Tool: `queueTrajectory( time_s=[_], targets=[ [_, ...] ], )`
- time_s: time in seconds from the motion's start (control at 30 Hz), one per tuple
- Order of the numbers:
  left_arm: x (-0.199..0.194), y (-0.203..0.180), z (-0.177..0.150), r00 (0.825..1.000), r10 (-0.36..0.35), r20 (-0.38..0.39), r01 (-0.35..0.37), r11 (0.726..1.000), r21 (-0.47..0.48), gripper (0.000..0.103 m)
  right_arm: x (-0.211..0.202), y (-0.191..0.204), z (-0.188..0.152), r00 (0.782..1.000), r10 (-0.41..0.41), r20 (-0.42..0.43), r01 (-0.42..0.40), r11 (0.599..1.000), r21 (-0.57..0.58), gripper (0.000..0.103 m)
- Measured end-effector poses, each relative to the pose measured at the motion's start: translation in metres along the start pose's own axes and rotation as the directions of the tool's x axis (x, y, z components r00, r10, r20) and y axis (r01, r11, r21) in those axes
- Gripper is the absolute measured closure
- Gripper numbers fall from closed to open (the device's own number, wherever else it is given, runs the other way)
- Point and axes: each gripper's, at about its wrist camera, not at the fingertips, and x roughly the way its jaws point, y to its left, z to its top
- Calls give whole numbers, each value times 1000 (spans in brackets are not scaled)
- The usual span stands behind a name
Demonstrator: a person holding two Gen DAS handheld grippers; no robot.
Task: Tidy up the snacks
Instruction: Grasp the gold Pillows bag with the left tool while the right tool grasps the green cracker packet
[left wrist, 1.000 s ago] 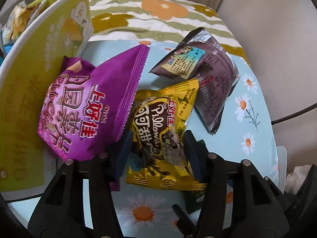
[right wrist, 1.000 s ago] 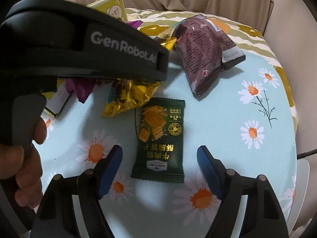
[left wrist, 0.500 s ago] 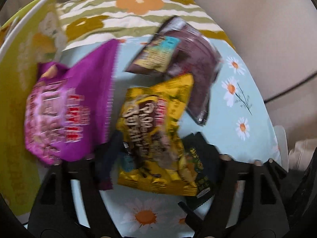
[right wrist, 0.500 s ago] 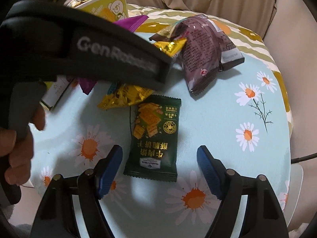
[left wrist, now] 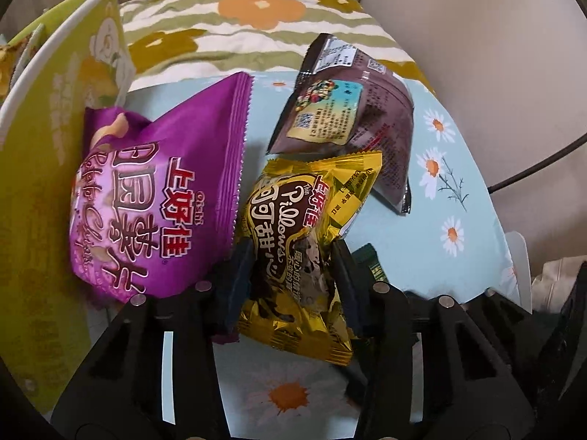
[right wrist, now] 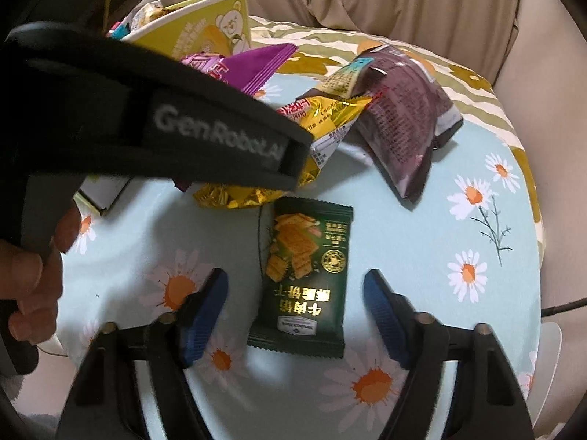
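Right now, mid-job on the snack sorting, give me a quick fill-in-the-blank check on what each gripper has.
1. The left gripper is shut on the crinkly ____ foil snack bag.
2. Between the right gripper's closing jaws lies the flat dark ____ cracker packet, not yet pressed.
3. The glossy purple chip bag leans against the ____ paper bucket.

Missing: gold; green; yellow

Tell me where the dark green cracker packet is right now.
In the right wrist view, the green cracker packet lies flat on the daisy tablecloth, just below the gold snack bag.

Daisy-print tablecloth (right wrist: 411, 242), striped floral cushion (left wrist: 256, 25)
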Motion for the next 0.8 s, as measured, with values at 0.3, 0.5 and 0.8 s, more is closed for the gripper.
queueTrajectory(
  time_s=[0.3, 0.5, 0.8],
  targets=[
    [-1, 1, -3, 1000, -23, -9, 23, 1000, 7, 64, -2, -6, -9, 999, -38, -32, 37, 999, -31, 62],
    [-3, -10, -13, 999, -30, -27, 30, 999, 30, 64, -15, -28, -23, 996, -76, -55, 77, 997, 15, 62],
    [-5, -53, -34, 997, 40, -71, -25, 981, 195, 64, -34, -63, -46, 991, -112, -77, 119, 989, 92, 62]
  ],
)
